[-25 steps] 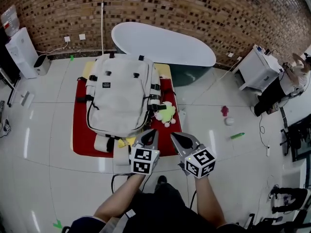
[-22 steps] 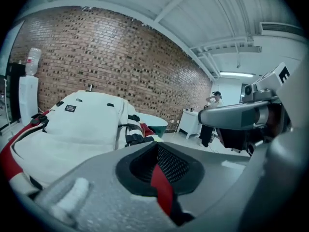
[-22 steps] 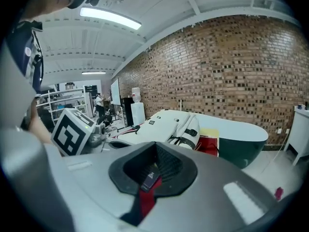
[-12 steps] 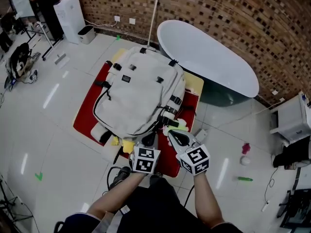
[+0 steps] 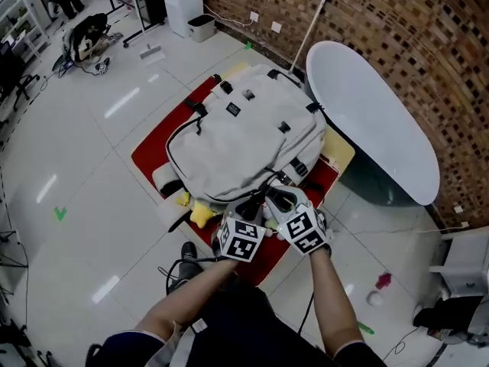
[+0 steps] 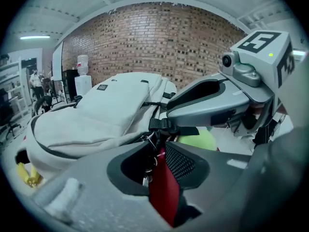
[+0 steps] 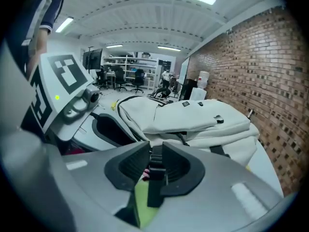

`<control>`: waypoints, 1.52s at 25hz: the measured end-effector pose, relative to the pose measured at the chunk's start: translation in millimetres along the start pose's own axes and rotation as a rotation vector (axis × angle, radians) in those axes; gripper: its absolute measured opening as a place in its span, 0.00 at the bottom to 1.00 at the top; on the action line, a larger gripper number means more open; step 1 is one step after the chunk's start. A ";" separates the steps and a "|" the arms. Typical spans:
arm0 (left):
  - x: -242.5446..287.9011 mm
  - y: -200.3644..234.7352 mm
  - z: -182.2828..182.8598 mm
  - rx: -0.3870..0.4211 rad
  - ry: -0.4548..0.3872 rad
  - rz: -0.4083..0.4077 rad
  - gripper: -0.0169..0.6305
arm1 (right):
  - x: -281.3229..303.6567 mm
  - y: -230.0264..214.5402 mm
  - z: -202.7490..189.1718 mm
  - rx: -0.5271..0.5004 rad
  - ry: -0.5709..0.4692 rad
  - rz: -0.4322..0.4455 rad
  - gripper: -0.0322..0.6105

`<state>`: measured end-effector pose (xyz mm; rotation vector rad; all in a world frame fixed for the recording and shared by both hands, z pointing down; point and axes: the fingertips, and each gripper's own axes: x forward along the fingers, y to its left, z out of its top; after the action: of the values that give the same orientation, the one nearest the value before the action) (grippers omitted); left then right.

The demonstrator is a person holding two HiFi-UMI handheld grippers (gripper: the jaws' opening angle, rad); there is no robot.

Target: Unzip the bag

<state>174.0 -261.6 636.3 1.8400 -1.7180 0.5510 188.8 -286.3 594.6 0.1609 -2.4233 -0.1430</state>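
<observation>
A cream backpack (image 5: pixel 244 136) lies flat on a red mat (image 5: pixel 153 155). Both grippers are at its near edge, side by side. My left gripper (image 5: pixel 248 203) (image 6: pixel 157 153) has its jaws opening, and the metal zipper pulls (image 6: pixel 146 178) hang loose in the gap between them. My right gripper (image 5: pixel 279 199) (image 7: pixel 155 161) also has its jaws opening, with a black strap (image 7: pixel 155 170) standing in the narrow gap. The backpack (image 6: pixel 96 115) (image 7: pixel 188 112) stretches away beyond both sets of jaws.
A green plush toy (image 6: pixel 195 140) lies by the bag's near corner, and a yellow toy (image 5: pixel 200 214) pokes out on the left. A white bathtub (image 5: pixel 374 121) stands behind the mat by the brick wall. White tiled floor surrounds the mat.
Both grippers have moved forward from mid-air to the bag's near edge. Their jaws, shut before, now stand apart. The head view has swung round to the left.
</observation>
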 end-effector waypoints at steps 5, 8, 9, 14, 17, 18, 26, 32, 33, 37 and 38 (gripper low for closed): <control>5.3 8.4 -2.3 -0.014 0.012 0.070 0.15 | 17.2 -0.9 3.1 -0.094 0.001 0.093 0.16; 4.9 12.4 -3.6 -0.008 0.023 0.105 0.13 | 22.6 2.1 1.7 -0.109 0.003 0.118 0.13; 4.1 13.1 -4.7 -0.007 0.027 0.115 0.13 | 23.6 3.5 -0.4 -0.111 0.008 0.125 0.13; -3.6 20.4 -15.6 -0.046 0.041 0.158 0.09 | 26.4 9.6 -10.3 -0.115 0.033 0.149 0.09; -2.4 20.4 -13.9 -0.044 0.038 0.154 0.09 | 27.0 8.4 -9.4 -0.112 0.030 0.148 0.08; -1.1 19.3 -13.5 -0.038 0.039 0.150 0.09 | 27.0 8.0 -9.1 -0.111 0.028 0.146 0.08; 12.6 21.2 -18.5 -0.019 0.085 0.162 0.12 | 24.6 4.8 -9.1 -0.106 0.029 0.135 0.06; 7.1 20.4 -17.0 -0.021 0.083 0.123 0.09 | 25.6 5.6 -11.3 -0.114 0.035 0.141 0.06; 3.4 20.1 -16.5 -0.027 0.079 0.115 0.09 | 26.8 6.0 -12.8 -0.120 0.042 0.142 0.06; -17.4 18.6 -8.2 -0.026 0.046 0.095 0.08 | 31.4 7.2 -20.5 -0.140 0.102 0.149 0.06; -23.3 19.1 -5.2 -0.020 0.038 0.092 0.08 | 32.1 7.0 -21.0 -0.141 0.117 0.147 0.06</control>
<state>153.2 -240.9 627.7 1.7324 -1.7832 0.5995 177.9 -285.5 632.1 -0.0703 -2.2899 -0.2306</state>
